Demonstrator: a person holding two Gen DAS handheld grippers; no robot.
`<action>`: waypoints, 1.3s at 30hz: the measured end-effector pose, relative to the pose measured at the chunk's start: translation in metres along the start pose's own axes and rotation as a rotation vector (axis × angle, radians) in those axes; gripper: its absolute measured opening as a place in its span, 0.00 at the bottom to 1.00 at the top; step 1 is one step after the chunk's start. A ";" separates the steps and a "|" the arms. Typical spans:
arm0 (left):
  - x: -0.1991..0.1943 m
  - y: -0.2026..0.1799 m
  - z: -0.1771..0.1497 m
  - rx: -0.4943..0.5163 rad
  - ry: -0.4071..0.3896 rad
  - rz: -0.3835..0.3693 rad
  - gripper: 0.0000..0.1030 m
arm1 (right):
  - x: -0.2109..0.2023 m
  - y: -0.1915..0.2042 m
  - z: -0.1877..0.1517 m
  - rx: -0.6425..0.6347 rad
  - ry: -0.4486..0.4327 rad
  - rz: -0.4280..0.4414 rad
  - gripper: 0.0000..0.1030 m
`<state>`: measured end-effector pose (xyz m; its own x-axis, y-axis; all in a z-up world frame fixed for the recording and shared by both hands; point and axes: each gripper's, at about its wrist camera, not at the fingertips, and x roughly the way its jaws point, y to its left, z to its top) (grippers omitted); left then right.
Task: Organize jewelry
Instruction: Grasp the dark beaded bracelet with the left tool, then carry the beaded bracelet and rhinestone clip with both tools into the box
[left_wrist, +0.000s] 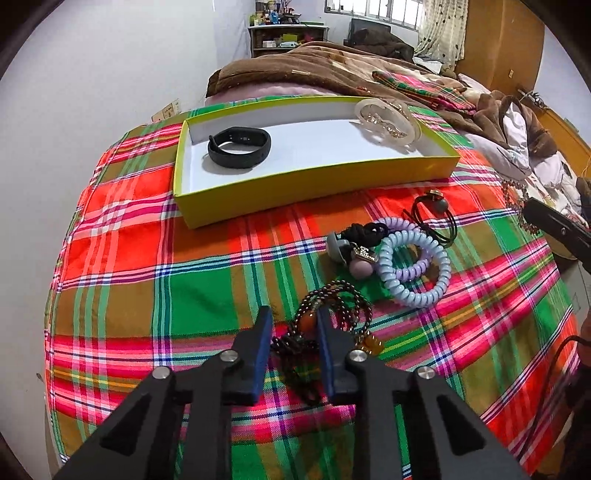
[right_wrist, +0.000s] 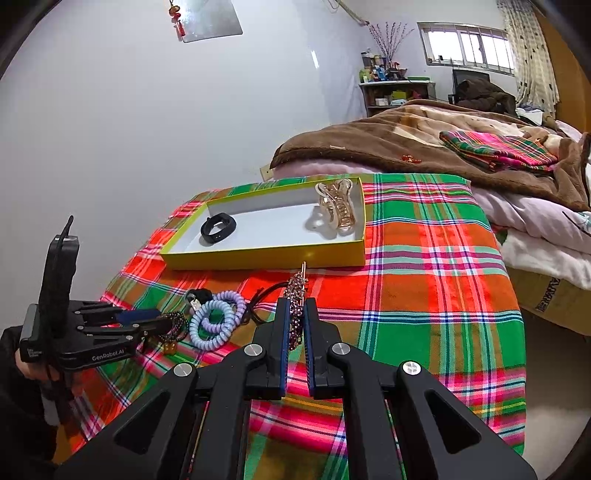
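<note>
A beaded necklace (left_wrist: 332, 314) is being straddled by the narrowed left gripper (left_wrist: 293, 317). A jewelled hair clip (right_wrist: 296, 295) is being clamped in the right gripper (right_wrist: 295, 306), with bare plaid cloth (right_wrist: 424, 295) lying ahead before the yellow tray's near edge (right_wrist: 266, 258).

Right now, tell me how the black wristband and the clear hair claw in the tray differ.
The black wristband is dark, opaque and a slim closed loop; the clear hair claw is translucent, bulkier and toothed. The wristband lies near the tray's left end, the claw at its right end. Both rest inside the yellow tray, untouched by either gripper.
</note>
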<state>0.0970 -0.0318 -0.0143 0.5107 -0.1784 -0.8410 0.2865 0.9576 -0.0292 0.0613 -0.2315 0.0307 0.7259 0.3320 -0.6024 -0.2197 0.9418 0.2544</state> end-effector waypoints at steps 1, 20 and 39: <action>-0.001 0.001 0.000 -0.009 -0.001 -0.009 0.19 | -0.001 0.000 0.000 0.001 -0.001 -0.001 0.07; -0.018 0.009 0.001 -0.074 -0.050 -0.048 0.11 | -0.007 0.008 0.001 0.004 -0.025 0.005 0.07; -0.050 0.021 0.016 -0.103 -0.140 -0.055 0.11 | -0.013 0.019 0.019 -0.013 -0.062 0.008 0.07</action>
<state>0.0901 -0.0058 0.0357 0.6068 -0.2540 -0.7531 0.2365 0.9623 -0.1341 0.0600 -0.2188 0.0575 0.7629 0.3358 -0.5525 -0.2338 0.9400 0.2485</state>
